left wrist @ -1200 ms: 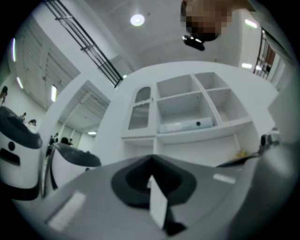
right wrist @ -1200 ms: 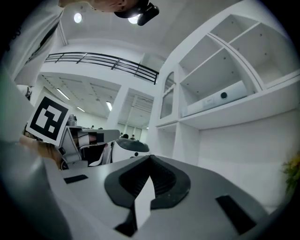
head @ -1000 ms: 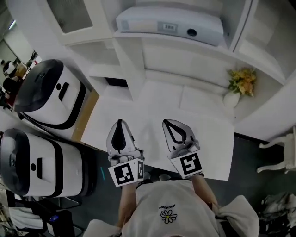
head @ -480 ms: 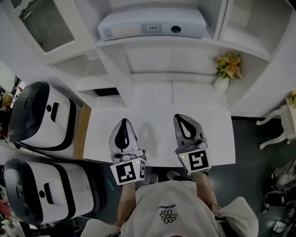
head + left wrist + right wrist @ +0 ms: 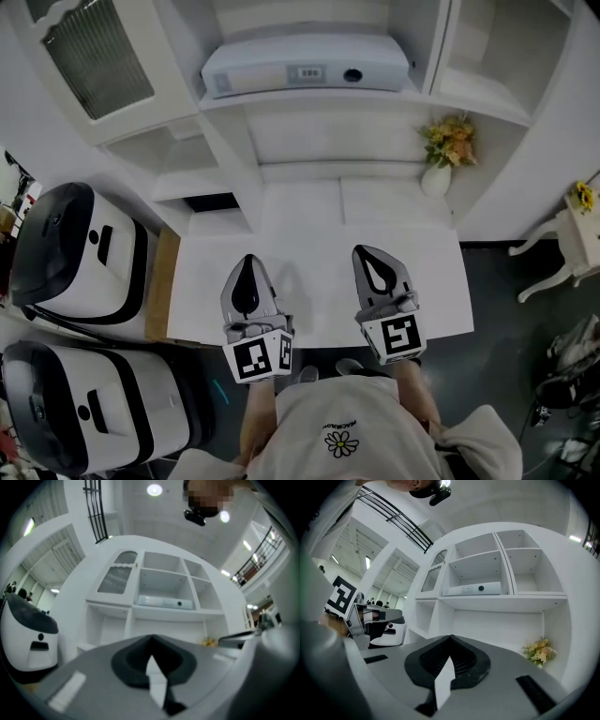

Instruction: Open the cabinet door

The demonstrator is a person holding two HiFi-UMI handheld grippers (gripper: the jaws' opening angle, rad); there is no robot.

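The white cabinet's glazed door (image 5: 89, 61) with ribbed glass sits at the upper left, and looks flush with the frame in the left gripper view (image 5: 117, 576) and the right gripper view (image 5: 432, 578). My left gripper (image 5: 246, 261) hovers shut over the white counter (image 5: 319, 234), holding nothing, well short of the door. My right gripper (image 5: 367, 251) is beside it, also shut and holding nothing. Each gripper's own view shows its jaws closed tip to tip, left (image 5: 151, 637) and right (image 5: 451, 637), facing the shelves.
A white box-shaped device (image 5: 305, 64) lies on the middle shelf. A vase of yellow flowers (image 5: 445, 150) stands at the counter's back right. Two white-and-black machines (image 5: 75, 244) stand to the left of the counter. A white chair (image 5: 562, 244) is at the right.
The head view has swung so the cabinet sits more square on. The right gripper has drifted slightly right; the left has barely moved. Both stay shut.
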